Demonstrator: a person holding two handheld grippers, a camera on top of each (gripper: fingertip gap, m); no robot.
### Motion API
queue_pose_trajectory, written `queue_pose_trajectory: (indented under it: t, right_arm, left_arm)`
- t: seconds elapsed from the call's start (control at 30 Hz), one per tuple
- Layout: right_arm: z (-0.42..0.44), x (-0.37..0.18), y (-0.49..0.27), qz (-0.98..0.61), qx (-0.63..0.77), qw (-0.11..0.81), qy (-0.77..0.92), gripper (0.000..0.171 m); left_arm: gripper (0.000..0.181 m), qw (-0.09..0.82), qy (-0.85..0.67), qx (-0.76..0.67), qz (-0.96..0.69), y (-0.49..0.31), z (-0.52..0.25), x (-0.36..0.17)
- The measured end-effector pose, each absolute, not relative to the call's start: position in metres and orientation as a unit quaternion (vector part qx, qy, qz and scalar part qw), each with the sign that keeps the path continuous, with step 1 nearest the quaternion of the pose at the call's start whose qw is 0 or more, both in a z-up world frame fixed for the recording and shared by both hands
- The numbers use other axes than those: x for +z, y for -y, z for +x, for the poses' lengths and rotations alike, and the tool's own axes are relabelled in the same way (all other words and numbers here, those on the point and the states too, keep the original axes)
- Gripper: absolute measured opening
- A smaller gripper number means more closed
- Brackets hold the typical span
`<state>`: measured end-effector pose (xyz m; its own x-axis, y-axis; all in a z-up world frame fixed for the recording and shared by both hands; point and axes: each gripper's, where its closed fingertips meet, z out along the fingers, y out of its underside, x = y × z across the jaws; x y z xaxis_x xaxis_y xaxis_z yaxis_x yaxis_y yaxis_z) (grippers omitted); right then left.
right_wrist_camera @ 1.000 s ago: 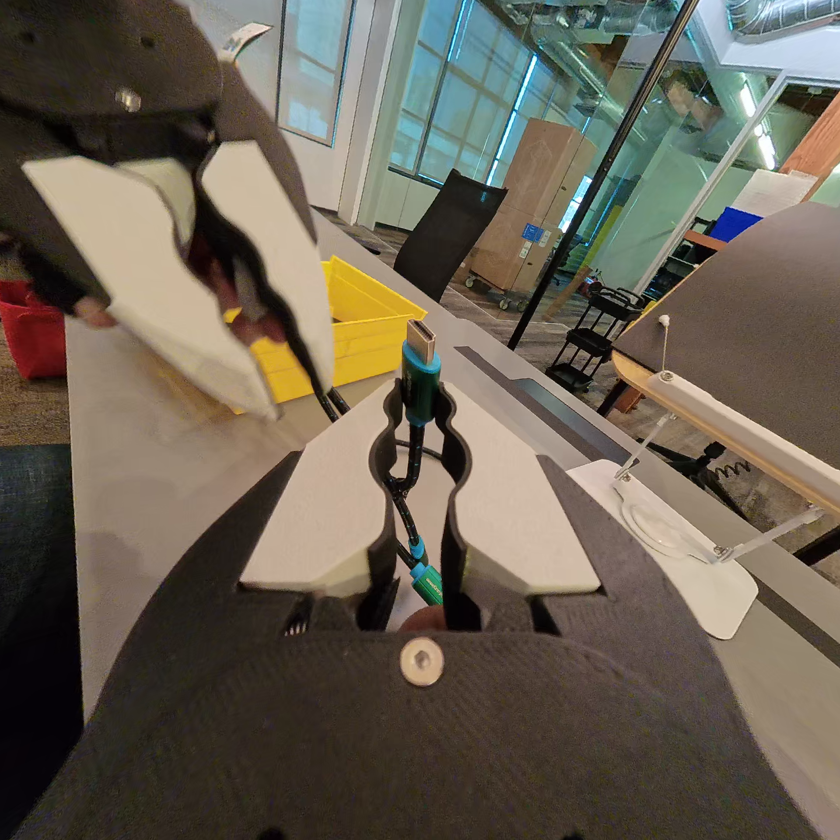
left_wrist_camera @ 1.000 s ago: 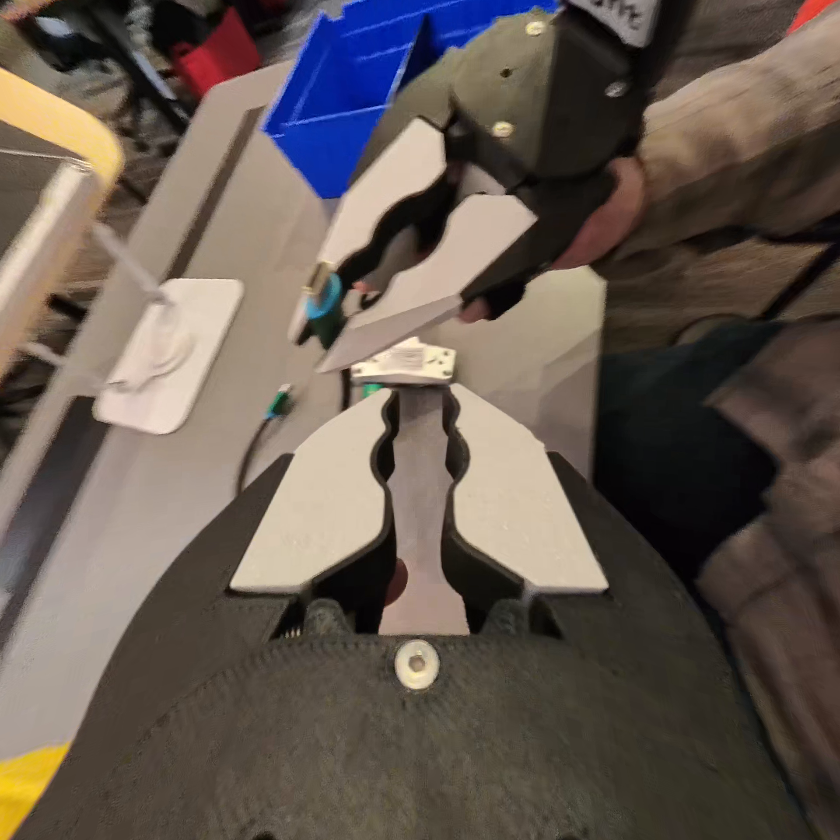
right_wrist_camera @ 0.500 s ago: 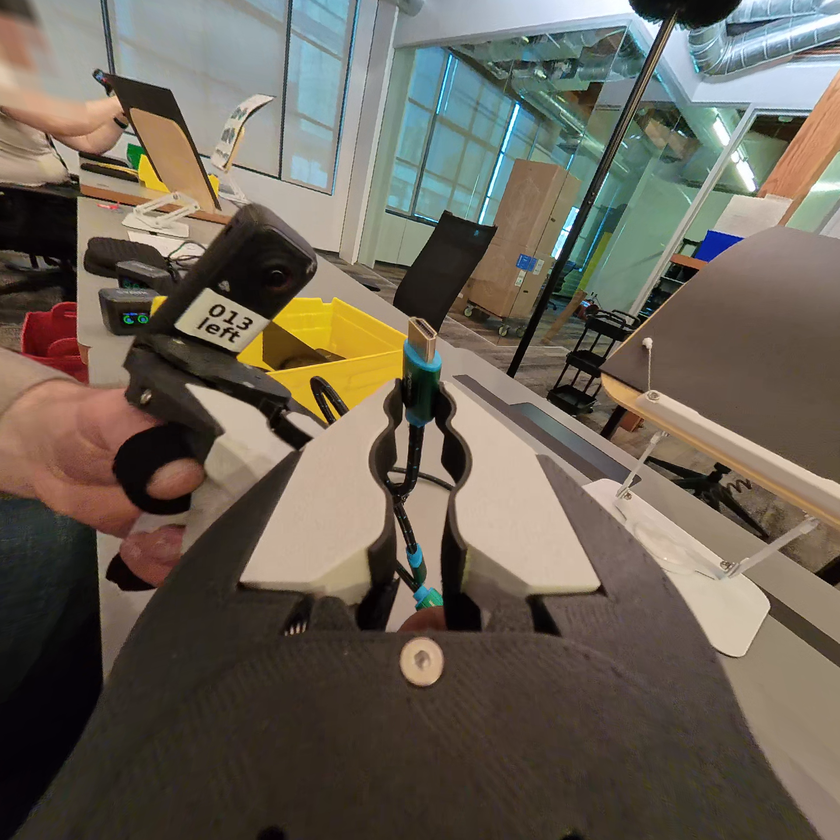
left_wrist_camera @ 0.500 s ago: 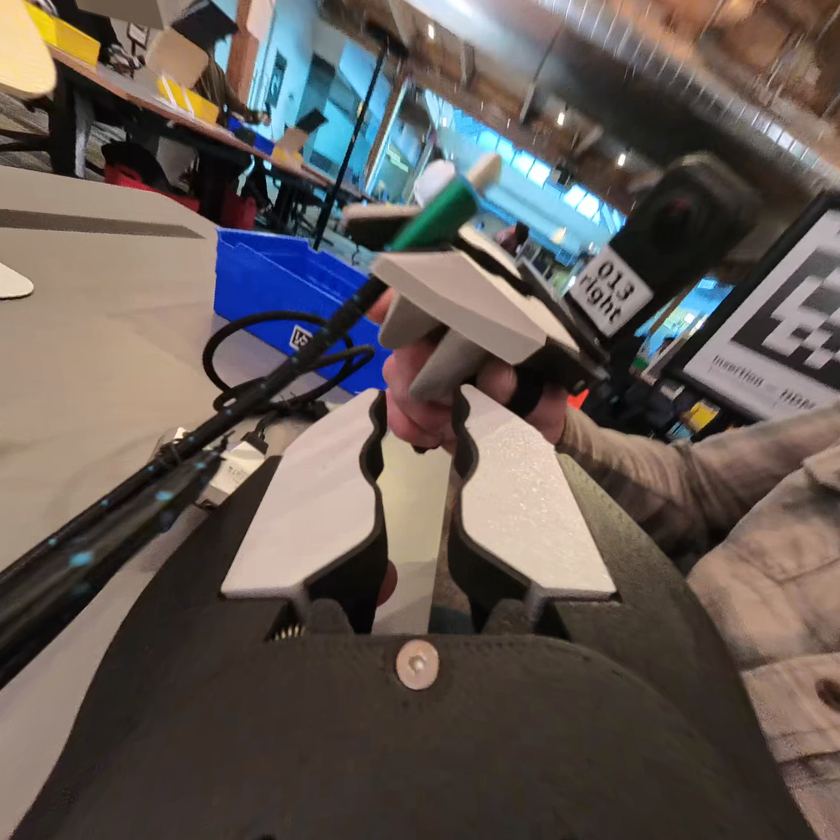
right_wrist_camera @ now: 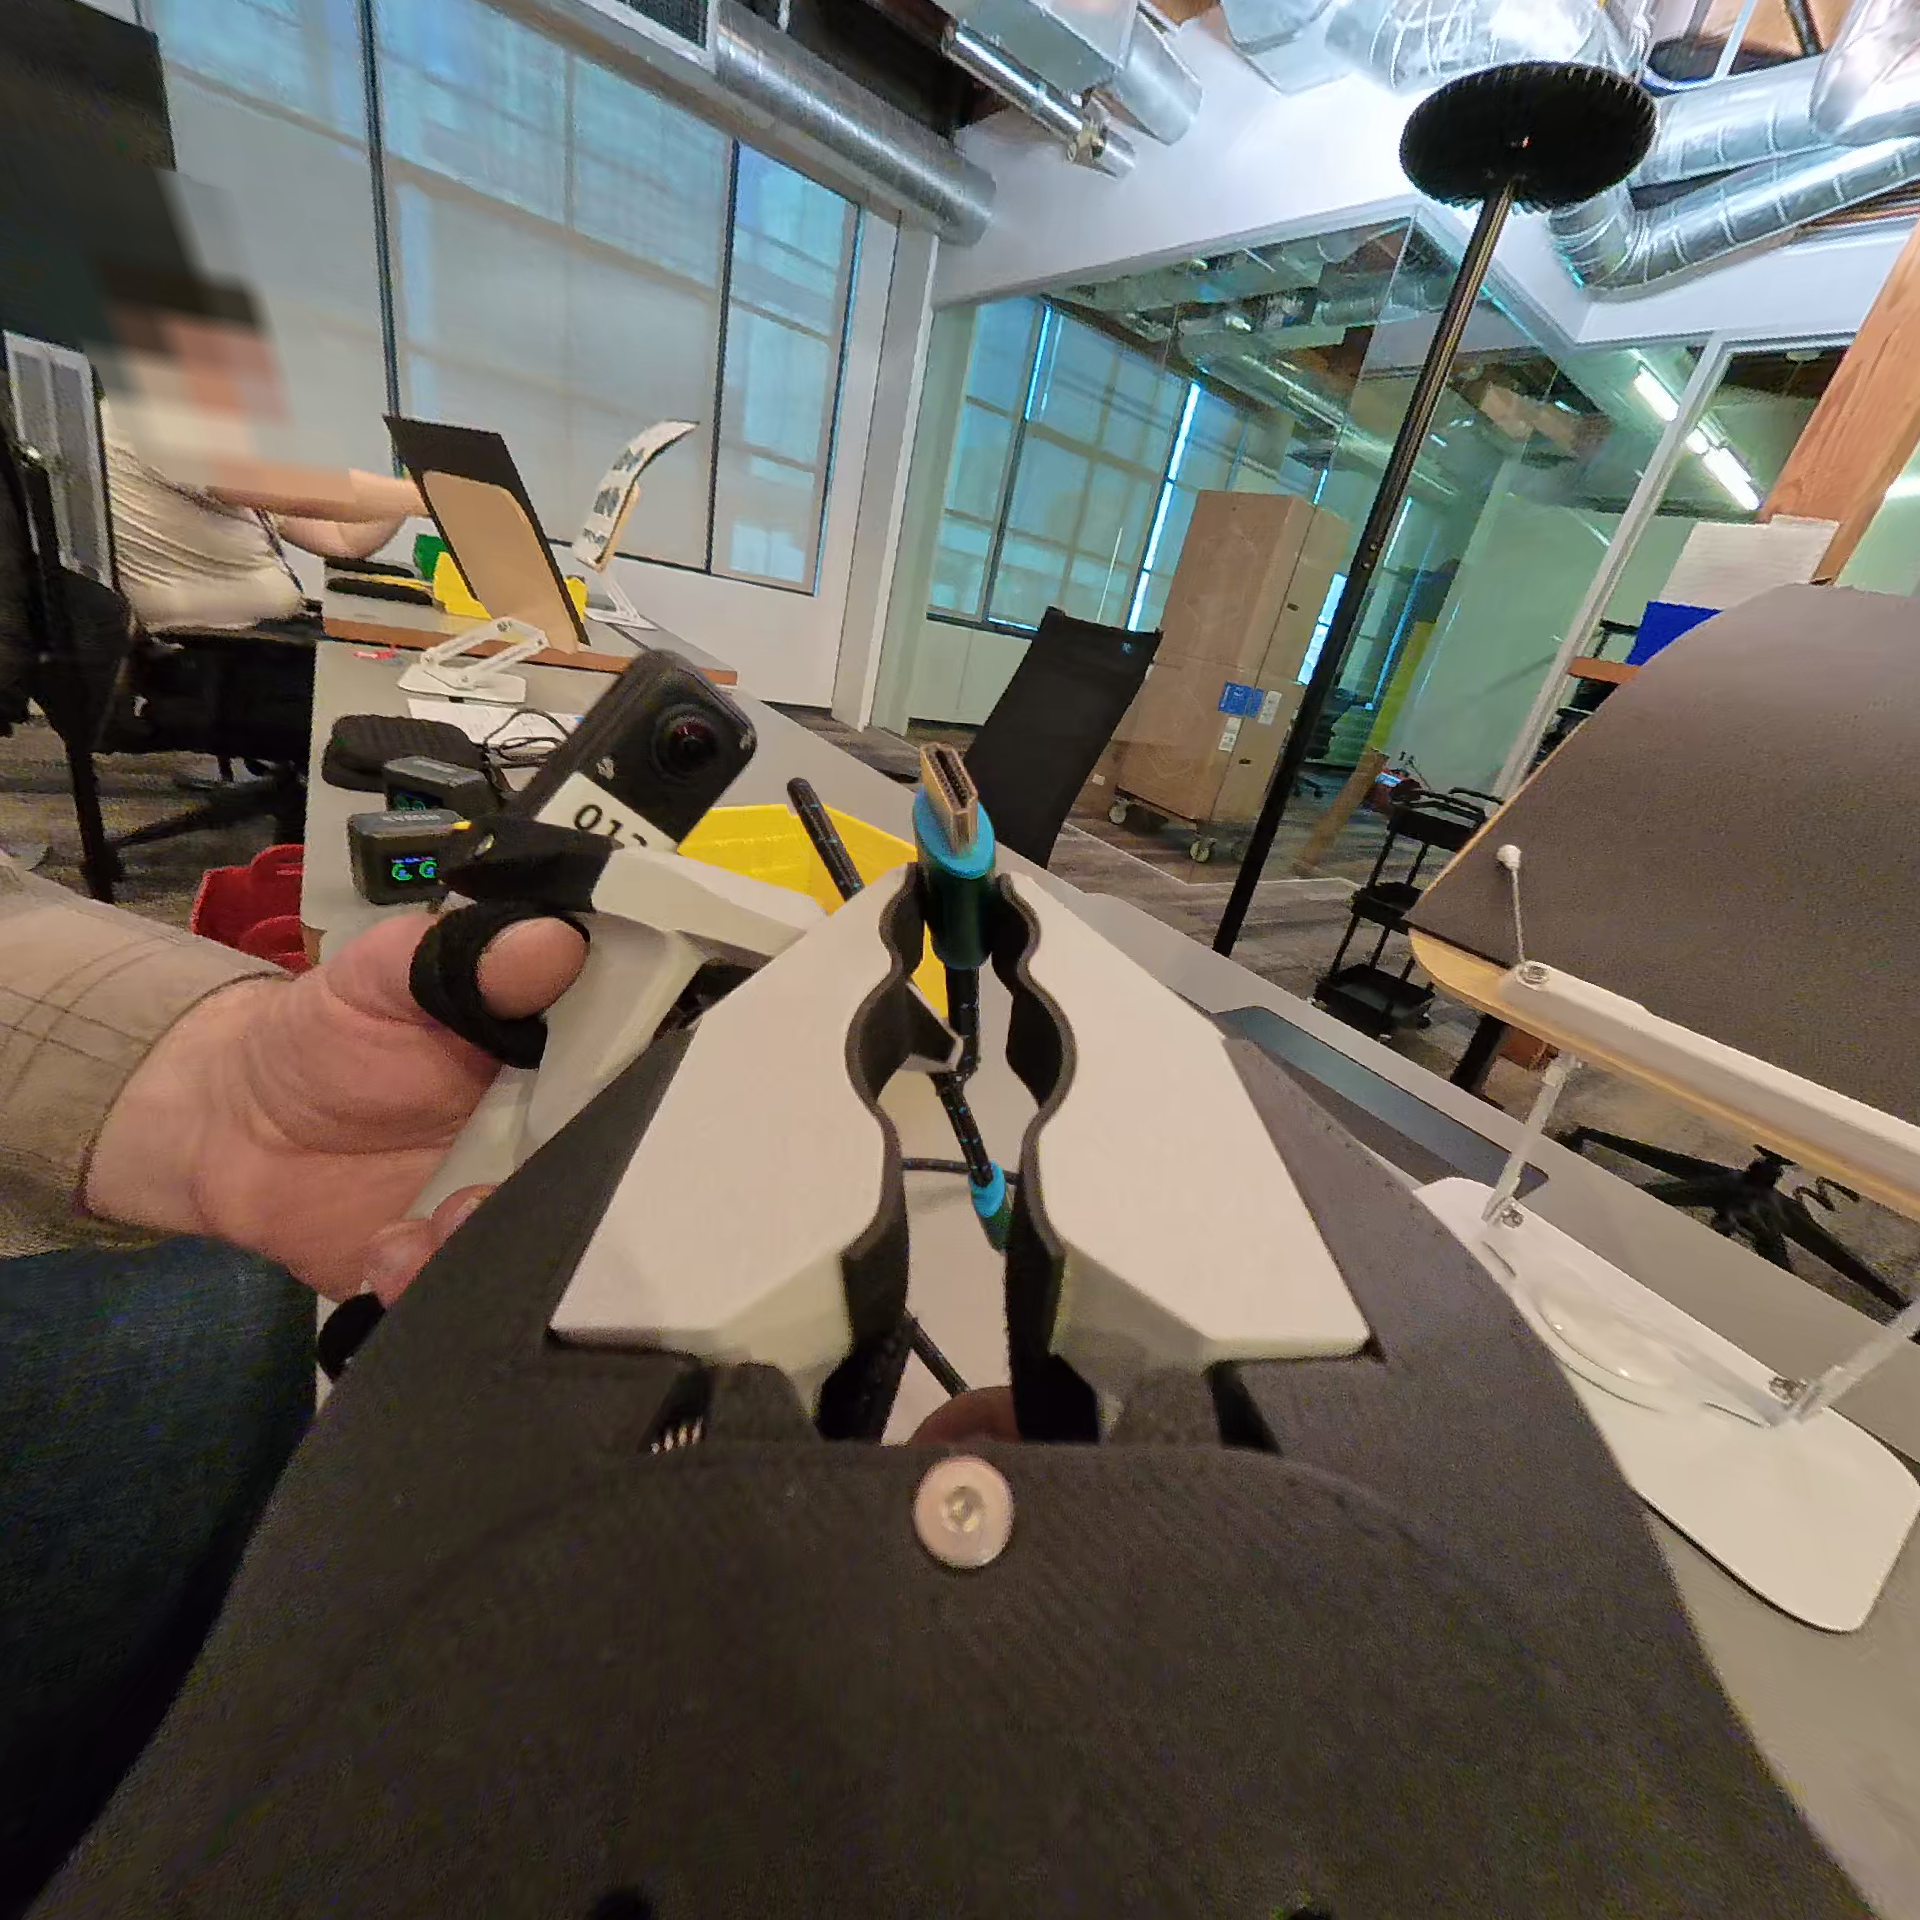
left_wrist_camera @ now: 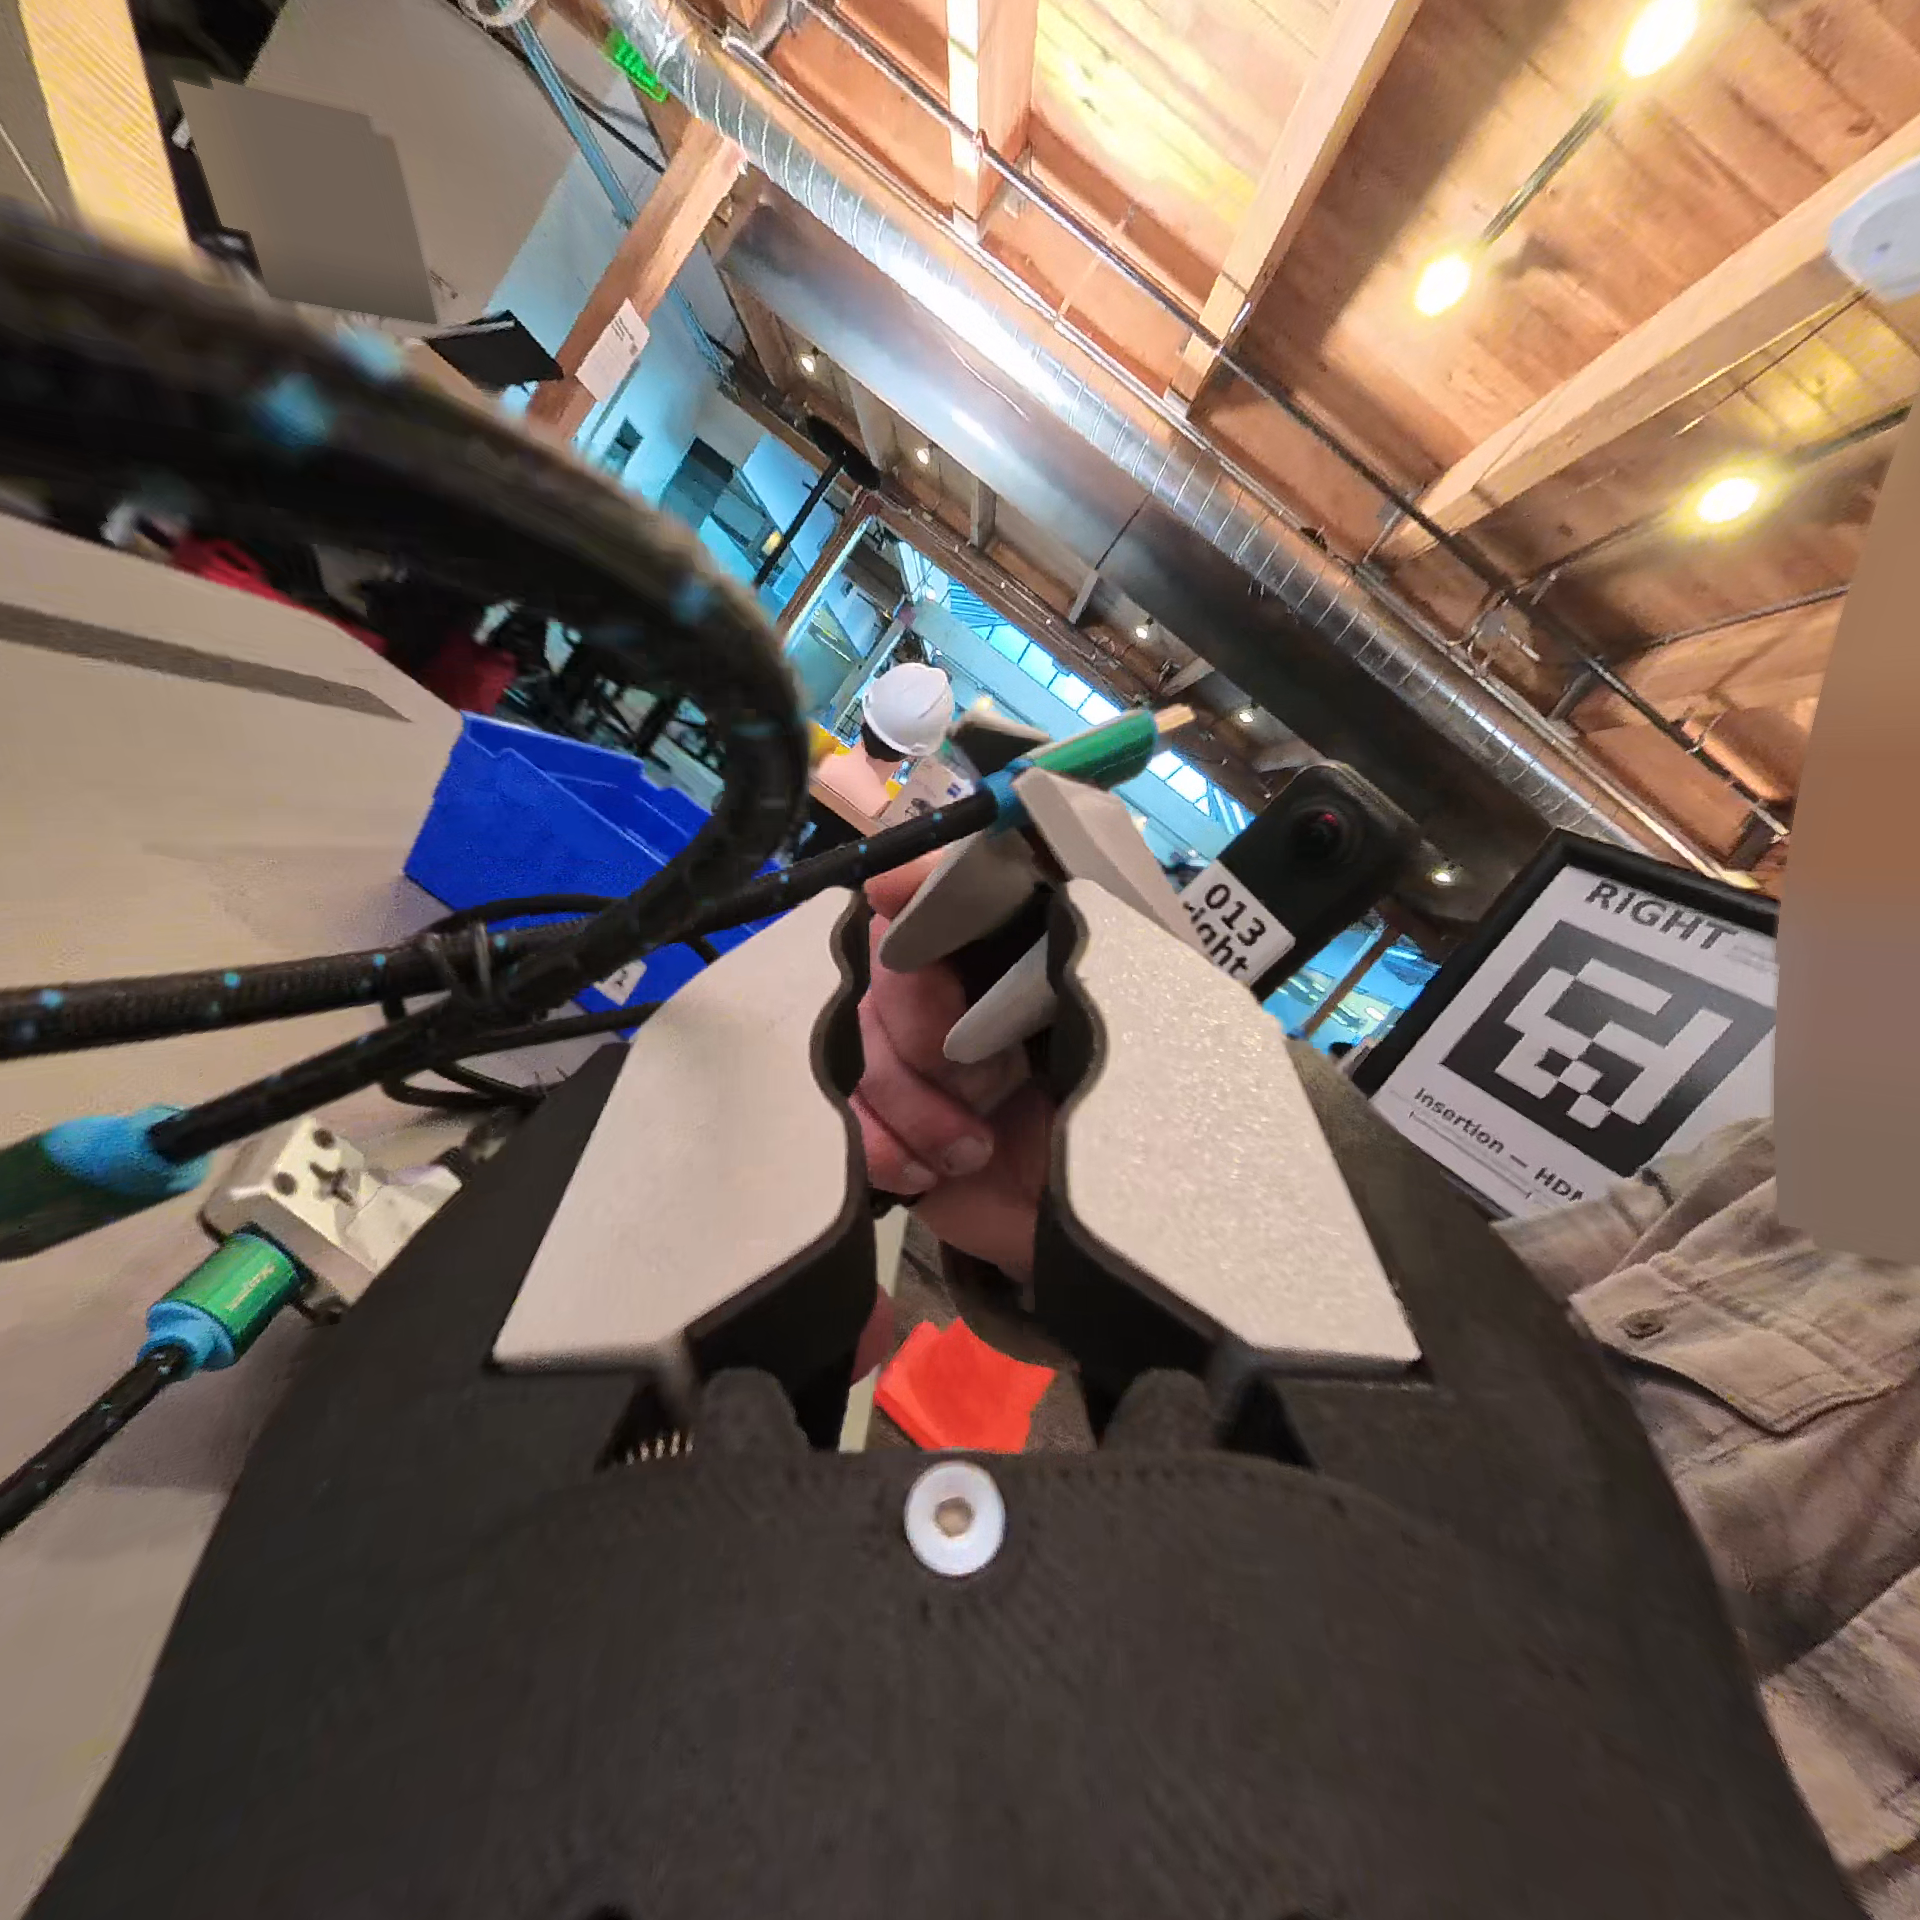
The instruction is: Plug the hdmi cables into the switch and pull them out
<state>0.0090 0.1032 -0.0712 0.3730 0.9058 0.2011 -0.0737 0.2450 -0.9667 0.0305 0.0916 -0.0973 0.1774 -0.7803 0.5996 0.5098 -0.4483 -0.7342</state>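
My right gripper (right_wrist_camera: 956, 896) is shut on a green HDMI plug (right_wrist_camera: 948, 821) with a blue collar; its gold tip points up and its black braided cable hangs down between the fingers. In the left wrist view the right gripper (left_wrist_camera: 1023, 795) holds that plug (left_wrist_camera: 1101, 743) above and just beyond my left gripper (left_wrist_camera: 956, 935), which is open and empty. The silver switch (left_wrist_camera: 332, 1195) lies on the table at the lower left, with another green plug (left_wrist_camera: 234, 1280) in its near end. A third green plug (left_wrist_camera: 62, 1174) shows at the far left edge. The left gripper (right_wrist_camera: 717, 914) is beside the right one.
A loop of black cable (left_wrist_camera: 582, 561) arcs close to the left camera. A blue bin (left_wrist_camera: 540, 821) stands behind it on the grey table (left_wrist_camera: 208, 748). A framed marker sign (left_wrist_camera: 1579, 1039) is at the right. A yellow bin (right_wrist_camera: 769, 844) and a white stand (right_wrist_camera: 1714, 1455) flank the right gripper. Both grippers' tips are close together, under 4 cm apart.
My left gripper has tilted further up and moved nearer the right one, so the ceiling and the switch at the lower left now show. The right gripper still holds the plug upright.
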Motion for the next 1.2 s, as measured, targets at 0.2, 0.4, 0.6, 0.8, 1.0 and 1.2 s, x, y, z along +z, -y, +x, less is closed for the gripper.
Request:
queue_pose_trajectory:
  t: [0.2,0.4,0.6,0.8,1.0,1.2]
  right_arm:
    - [0.009,-0.070,-0.101,-0.487,0.381,0.662,0.424,0.010]
    - [0.013,-0.065,-0.101,-0.482,0.400,0.660,0.414,0.008]
    - [0.012,-0.067,-0.099,-0.478,0.412,0.654,0.416,0.008]
    - [0.013,-0.067,-0.097,-0.475,0.427,0.648,0.415,0.009]
    - [0.013,-0.063,-0.093,-0.464,0.436,0.650,0.415,0.009]
    - [0.011,-0.064,-0.089,-0.463,0.447,0.640,0.421,0.008]
  left_arm:
    - [0.036,0.493,-0.111,-0.649,-0.569,-0.087,0.038,-0.100]
    - [0.040,0.522,-0.105,-0.648,-0.546,-0.089,0.025,-0.081]
    - [0.036,0.532,-0.129,-0.640,-0.539,-0.082,0.030,-0.078]
    - [0.034,0.519,-0.125,-0.654,-0.536,-0.081,0.034,-0.077]
    - [0.037,0.506,-0.119,-0.666,-0.535,-0.080,0.036,-0.079]
    - [0.040,0.496,-0.125,-0.671,-0.537,-0.079,0.037,-0.080]
